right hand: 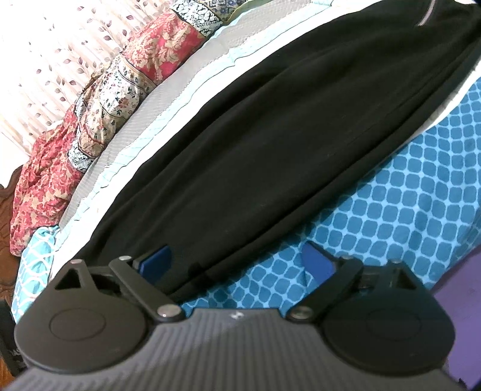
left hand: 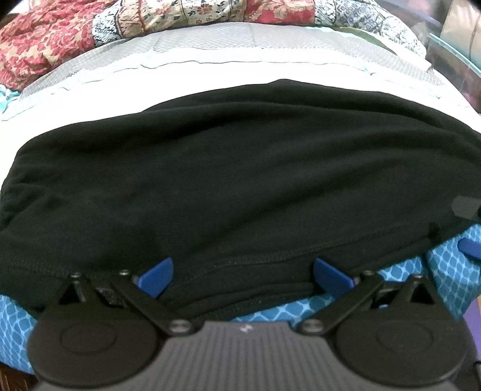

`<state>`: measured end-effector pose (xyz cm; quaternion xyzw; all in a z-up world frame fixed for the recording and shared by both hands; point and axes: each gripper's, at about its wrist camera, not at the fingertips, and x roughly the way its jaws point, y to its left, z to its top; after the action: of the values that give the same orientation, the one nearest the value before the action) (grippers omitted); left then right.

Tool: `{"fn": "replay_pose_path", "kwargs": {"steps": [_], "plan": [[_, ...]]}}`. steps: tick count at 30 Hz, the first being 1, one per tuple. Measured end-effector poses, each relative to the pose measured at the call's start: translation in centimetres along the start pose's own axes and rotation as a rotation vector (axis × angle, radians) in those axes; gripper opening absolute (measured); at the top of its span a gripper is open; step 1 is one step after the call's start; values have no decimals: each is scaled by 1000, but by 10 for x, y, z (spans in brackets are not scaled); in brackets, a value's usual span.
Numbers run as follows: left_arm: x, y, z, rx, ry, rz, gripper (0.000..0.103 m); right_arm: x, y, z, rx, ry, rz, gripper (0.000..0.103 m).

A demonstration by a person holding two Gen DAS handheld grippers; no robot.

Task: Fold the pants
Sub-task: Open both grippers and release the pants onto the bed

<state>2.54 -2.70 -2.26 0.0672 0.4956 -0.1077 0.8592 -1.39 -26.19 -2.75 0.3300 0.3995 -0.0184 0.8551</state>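
Black pants (left hand: 234, 180) lie spread flat on the bed, filling the left wrist view. My left gripper (left hand: 243, 270) is open, its blue fingertips (left hand: 156, 275) wide apart over the near hem edge of the pants, with layered fabric between them. In the right wrist view the pants (right hand: 270, 126) run diagonally up to the right, with a grey zipper (right hand: 425, 15) at the far end. My right gripper (right hand: 240, 260) is open at the near corner of the pants; its left fingertip (right hand: 156, 258) is over black fabric and its right one is over the blue sheet.
A blue patterned bedsheet (right hand: 405, 192) covers the near bed. A white and grey blanket (left hand: 210, 69) lies beyond the pants. A red floral quilt (left hand: 45, 45) is bunched at the far side. Floral curtains (right hand: 54, 60) hang behind it.
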Motion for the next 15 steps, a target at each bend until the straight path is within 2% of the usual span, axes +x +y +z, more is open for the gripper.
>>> {"fn": "replay_pose_path", "kwargs": {"steps": [5, 10, 13, 15], "plan": [[0, 1, -1, 2, -8, -6, 103, -1, -3, -1, 22, 4, 45, 103], [-5, 0, 5, 11, 13, 0, 103, -1, 3, -4, -10, 10, 35, 103], [-17, -4, 8, 22, -25, 59, 103, -5, 11, 0, -25, 50, 4, 103], [-30, -4, 9, 32, -70, 103, 103, -13, 19, -4, -44, 32, 8, 103]]}}
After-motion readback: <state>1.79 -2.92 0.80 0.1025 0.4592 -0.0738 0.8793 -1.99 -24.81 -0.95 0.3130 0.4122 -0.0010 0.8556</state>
